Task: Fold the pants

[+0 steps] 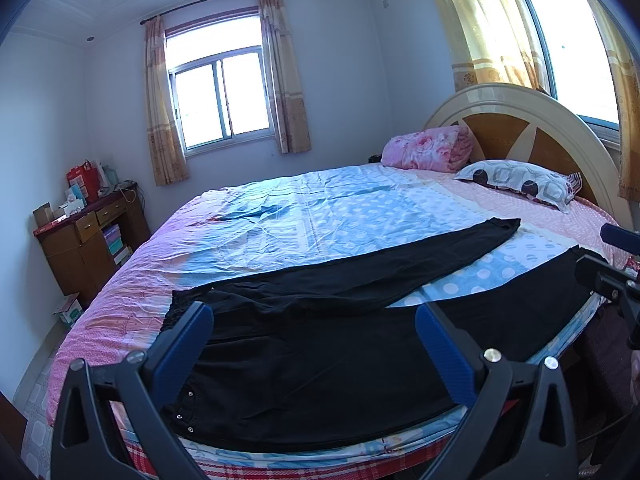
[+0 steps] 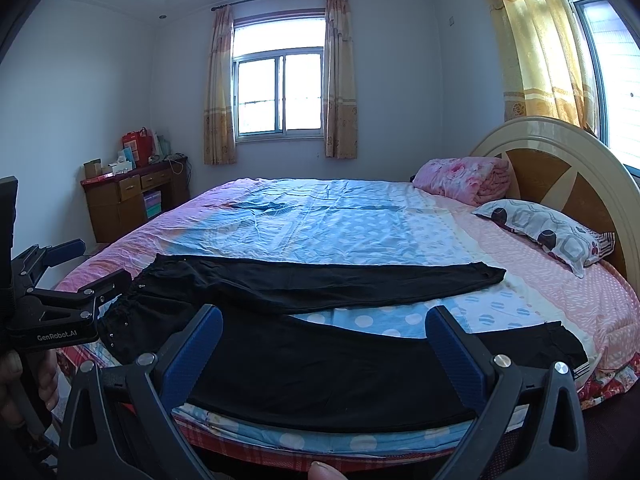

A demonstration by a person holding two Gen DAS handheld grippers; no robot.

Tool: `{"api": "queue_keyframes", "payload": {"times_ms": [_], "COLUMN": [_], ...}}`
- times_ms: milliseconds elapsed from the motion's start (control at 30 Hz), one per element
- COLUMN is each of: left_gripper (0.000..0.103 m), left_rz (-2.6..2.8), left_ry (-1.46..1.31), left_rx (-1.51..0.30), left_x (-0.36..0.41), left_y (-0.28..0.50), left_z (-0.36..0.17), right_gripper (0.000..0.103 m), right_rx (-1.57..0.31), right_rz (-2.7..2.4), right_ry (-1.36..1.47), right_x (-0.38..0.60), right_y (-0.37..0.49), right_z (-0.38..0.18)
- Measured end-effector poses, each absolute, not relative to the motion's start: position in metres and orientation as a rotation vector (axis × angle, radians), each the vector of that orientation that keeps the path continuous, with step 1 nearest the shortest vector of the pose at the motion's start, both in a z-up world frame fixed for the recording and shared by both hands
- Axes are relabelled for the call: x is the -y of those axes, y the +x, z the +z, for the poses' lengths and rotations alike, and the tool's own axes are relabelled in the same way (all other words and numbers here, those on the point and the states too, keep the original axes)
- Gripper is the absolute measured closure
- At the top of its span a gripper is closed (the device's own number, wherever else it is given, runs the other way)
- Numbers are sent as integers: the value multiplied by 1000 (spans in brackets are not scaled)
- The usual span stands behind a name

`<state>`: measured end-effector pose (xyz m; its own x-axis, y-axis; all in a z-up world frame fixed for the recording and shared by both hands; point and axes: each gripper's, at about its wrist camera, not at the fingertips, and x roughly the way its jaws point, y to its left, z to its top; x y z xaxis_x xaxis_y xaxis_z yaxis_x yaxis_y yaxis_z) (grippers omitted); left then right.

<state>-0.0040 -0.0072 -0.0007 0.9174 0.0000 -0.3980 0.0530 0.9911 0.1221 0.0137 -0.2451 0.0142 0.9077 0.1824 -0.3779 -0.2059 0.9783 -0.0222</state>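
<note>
Black pants [image 1: 320,344] lie flat near the front edge of the bed, waistband to the left, the two legs spread apart toward the right; they also show in the right wrist view [image 2: 320,360]. My left gripper [image 1: 314,312] is open and empty, hovering over the waist and hip part. My right gripper [image 2: 324,312] is open and empty, over the near leg. The left gripper also shows at the left edge of the right wrist view [image 2: 72,264]. The right gripper shows at the right edge of the left wrist view [image 1: 616,264].
The bed [image 1: 320,216] has a blue and pink dotted sheet. A folded pink quilt [image 1: 428,148] and a patterned pillow [image 1: 520,180] lie by the rounded headboard [image 1: 520,120]. A wooden desk [image 1: 88,232] with boxes stands at the far left wall.
</note>
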Motion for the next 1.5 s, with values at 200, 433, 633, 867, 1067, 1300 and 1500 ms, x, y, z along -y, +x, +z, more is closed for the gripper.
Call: {"api": "queue_keyframes", "payload": {"times_ms": [200, 433, 633, 867, 1067, 1300, 1500], "left_gripper": [0, 0, 0, 0, 0, 0, 0], "left_rz": [-27, -29, -30, -33, -36, -36, -30], "left_ry": [133, 134, 135, 135, 137, 141, 168], "left_rx": [-410, -410, -410, -411, -417, -430, -447], "left_x": [8, 9, 10, 11, 13, 13, 0], "left_y": [-4, -4, -4, -3, -3, 2, 25], "left_z": [-1, -2, -3, -4, -8, -14, -36], "right_gripper": [1, 1, 1, 1, 1, 1, 1], "right_rx": [-385, -388, -389, -396, -403, -417, -433], "right_rz": [200, 200, 200, 203, 204, 203, 219], "right_ry": [-63, -65, -68, -66, -72, -79, -94], "right_x": [245, 242, 240, 241, 241, 240, 243], "right_y": [14, 14, 13, 14, 14, 17, 26], "right_z": [13, 9, 6, 6, 5, 3, -4]}}
